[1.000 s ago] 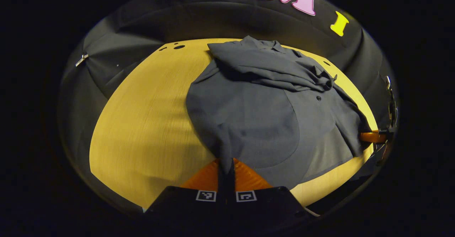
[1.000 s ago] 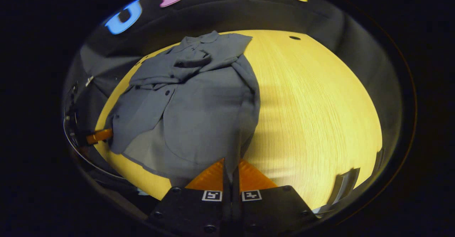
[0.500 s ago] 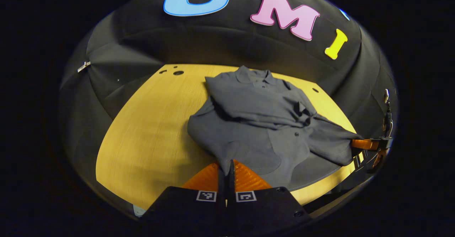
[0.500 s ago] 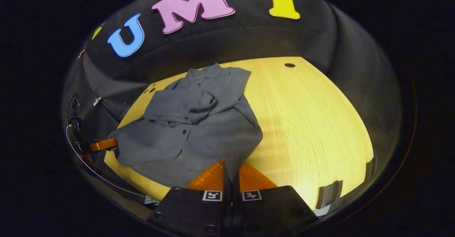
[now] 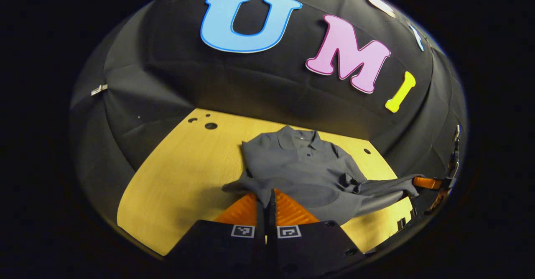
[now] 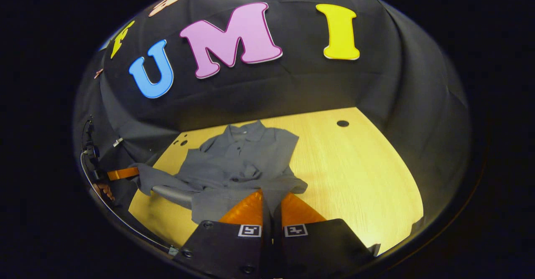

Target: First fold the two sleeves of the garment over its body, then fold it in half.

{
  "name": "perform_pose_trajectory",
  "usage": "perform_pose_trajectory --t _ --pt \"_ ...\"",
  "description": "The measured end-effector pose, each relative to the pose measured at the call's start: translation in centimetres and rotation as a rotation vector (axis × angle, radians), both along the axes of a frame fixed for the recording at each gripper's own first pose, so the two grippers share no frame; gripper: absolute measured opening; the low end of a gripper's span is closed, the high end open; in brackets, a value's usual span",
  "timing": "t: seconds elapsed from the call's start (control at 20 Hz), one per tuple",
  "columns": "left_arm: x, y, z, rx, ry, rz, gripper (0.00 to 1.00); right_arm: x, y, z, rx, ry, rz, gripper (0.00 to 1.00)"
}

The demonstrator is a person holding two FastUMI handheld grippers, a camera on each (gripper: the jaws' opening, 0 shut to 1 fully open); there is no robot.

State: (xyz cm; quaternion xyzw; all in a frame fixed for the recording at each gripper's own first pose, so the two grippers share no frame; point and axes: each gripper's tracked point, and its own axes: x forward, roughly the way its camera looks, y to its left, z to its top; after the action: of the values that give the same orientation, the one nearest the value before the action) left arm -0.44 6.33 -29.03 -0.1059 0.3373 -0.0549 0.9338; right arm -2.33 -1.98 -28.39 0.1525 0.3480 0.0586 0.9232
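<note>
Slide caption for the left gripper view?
Left tongs shut on shirt hem, lifted above the table.

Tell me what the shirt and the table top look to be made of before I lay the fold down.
Shirt: a soft, thin, matte grey fabric, probably a knit or light woven; it drapes and wrinkles freely where the left gripper and right gripper pinch its hem.
Table: pale wood-look surface with fine straight grain, smooth, likely laminate or veneer; which one cannot be told.

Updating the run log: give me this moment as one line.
phase: half-fold | left gripper: shut on shirt hem | right gripper: shut on shirt hem | shirt: sleeves folded, collar flat on table
</note>
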Motion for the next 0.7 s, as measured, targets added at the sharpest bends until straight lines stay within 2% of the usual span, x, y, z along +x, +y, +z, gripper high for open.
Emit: perform_pose_trajectory --t 0.35,0.7 --pt "7.4 0.0 2.0 0.033 -0.073 -0.040 0.05 7.7 -0.4 1.3 -0.034 -0.095 -0.014 0.05" --pt "13.9 -0.4 1.9 0.036 -0.139 -0.031 0.05 14.6 -0.4 0.1 -0.031 -0.161 -0.052 0.05"
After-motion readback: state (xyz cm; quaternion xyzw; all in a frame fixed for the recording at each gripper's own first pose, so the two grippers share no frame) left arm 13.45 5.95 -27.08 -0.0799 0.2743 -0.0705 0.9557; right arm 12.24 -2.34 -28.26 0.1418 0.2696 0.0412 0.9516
